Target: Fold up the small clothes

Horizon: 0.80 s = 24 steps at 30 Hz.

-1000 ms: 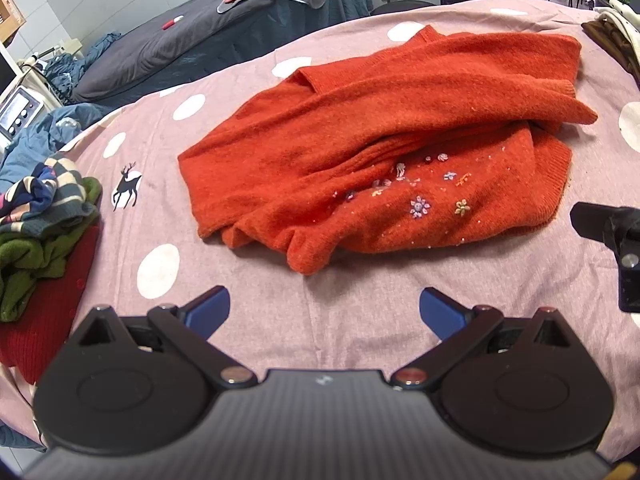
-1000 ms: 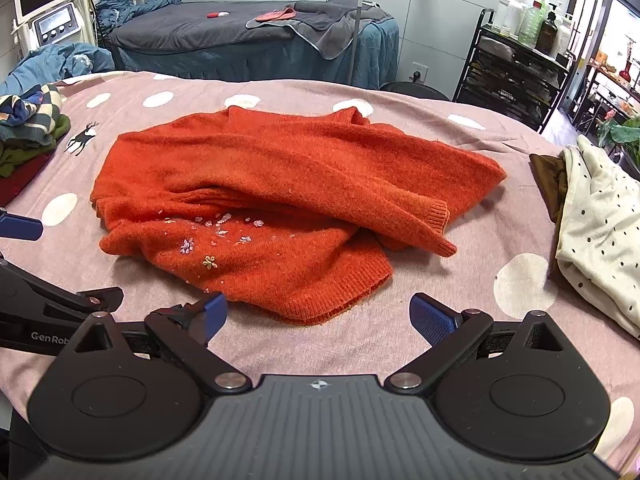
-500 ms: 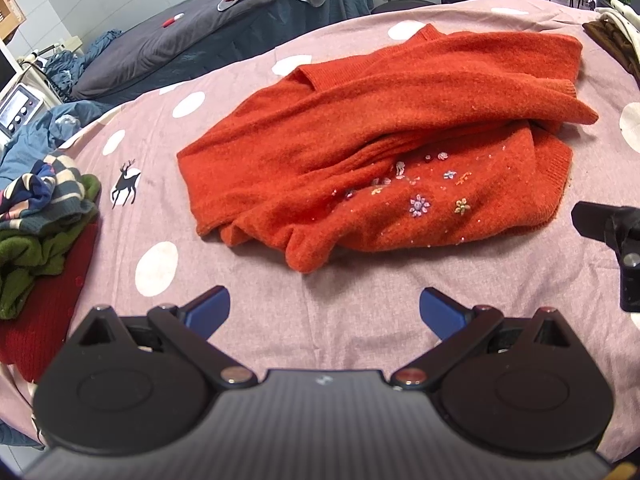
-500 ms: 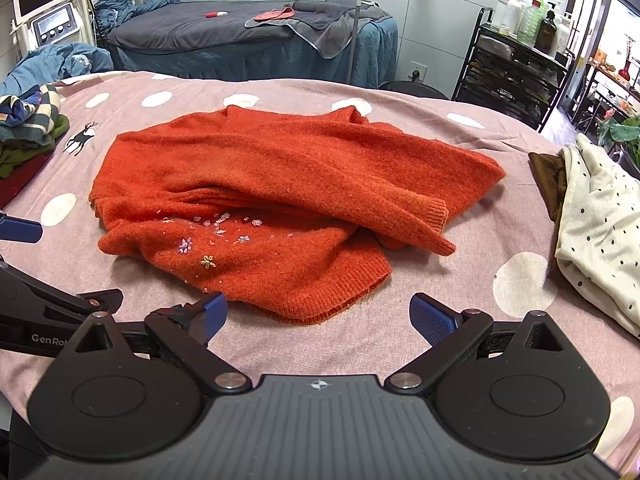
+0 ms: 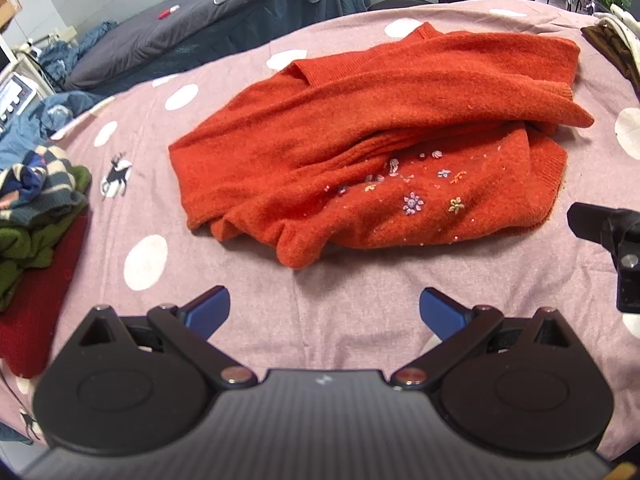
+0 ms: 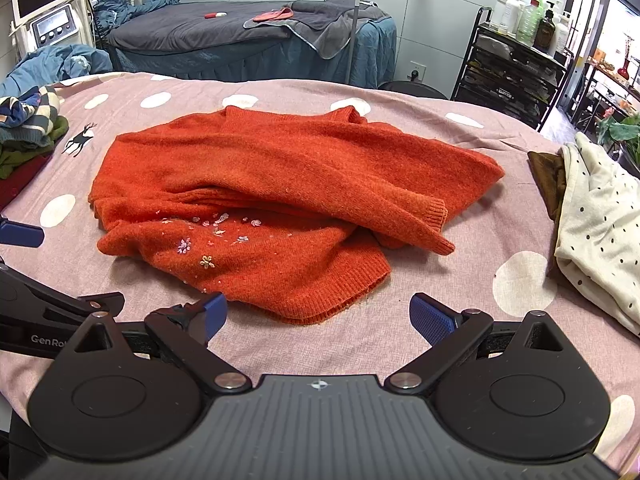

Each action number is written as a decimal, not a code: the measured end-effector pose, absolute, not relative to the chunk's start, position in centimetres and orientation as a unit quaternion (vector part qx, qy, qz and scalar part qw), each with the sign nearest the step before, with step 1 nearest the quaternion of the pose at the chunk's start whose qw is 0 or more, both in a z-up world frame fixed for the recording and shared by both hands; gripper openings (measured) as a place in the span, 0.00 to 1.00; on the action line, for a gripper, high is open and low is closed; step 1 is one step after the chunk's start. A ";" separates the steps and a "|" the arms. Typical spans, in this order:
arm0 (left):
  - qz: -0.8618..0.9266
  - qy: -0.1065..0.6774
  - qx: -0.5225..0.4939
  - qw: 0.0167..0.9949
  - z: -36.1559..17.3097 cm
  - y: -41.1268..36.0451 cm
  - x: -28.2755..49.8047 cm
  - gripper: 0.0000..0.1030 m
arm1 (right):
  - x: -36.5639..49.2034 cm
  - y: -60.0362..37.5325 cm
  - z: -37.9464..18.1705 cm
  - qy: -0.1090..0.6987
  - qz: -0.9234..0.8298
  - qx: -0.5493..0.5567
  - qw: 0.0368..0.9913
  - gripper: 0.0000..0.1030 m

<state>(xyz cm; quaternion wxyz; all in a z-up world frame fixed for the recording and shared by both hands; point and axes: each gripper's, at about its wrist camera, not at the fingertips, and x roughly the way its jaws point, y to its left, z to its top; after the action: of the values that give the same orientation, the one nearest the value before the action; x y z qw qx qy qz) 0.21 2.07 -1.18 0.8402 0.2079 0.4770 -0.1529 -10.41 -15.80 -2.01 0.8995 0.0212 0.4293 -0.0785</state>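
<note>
Both tools, left (image 5: 324, 310) and right (image 6: 318, 316), gape over bare cloth (image 6: 360, 344) short of the sweater's (image 6: 280, 184) hem.

sweater (image 5: 360, 132): orange-red, small pastel embroidered flowers and beads on the front
bedspread (image 6: 440, 332): dusty pink, white polka dots, black-and-white deer motif
garment on the right (image 6: 600, 232): cream with black dots, over brown cloth
stack on the left (image 5: 36, 216): navy-cream check, green, dark red
gripper pads (image 6: 430, 316): blue
</note>
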 end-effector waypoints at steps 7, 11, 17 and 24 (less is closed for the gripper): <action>-0.158 0.484 0.197 0.838 -1.7 2.2 0.4 1.00 | -10.4 -15.9 -2.2 0.429 -0.077 0.024 0.900 1.00; -0.162 0.480 0.198 0.839 -1.9 2.3 0.4 1.00 | -10.4 -16.0 -2.5 0.431 -0.077 0.026 0.899 1.00; -0.165 0.487 0.185 0.837 -3.0 2.8 0.9 1.00 | -10.5 -16.3 -3.0 0.424 -0.071 0.033 0.902 1.00; -0.158 0.499 0.166 0.836 -5.3 5.1 1.9 1.00 | -12.0 -17.4 -4.7 0.396 -0.064 0.049 0.915 1.00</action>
<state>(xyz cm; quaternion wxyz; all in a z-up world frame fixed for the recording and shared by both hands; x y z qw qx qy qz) 1.92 5.09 -5.35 0.8361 0.1658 0.4986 -0.1577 -11.97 -17.36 -4.68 0.9148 0.0486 0.3959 -0.0640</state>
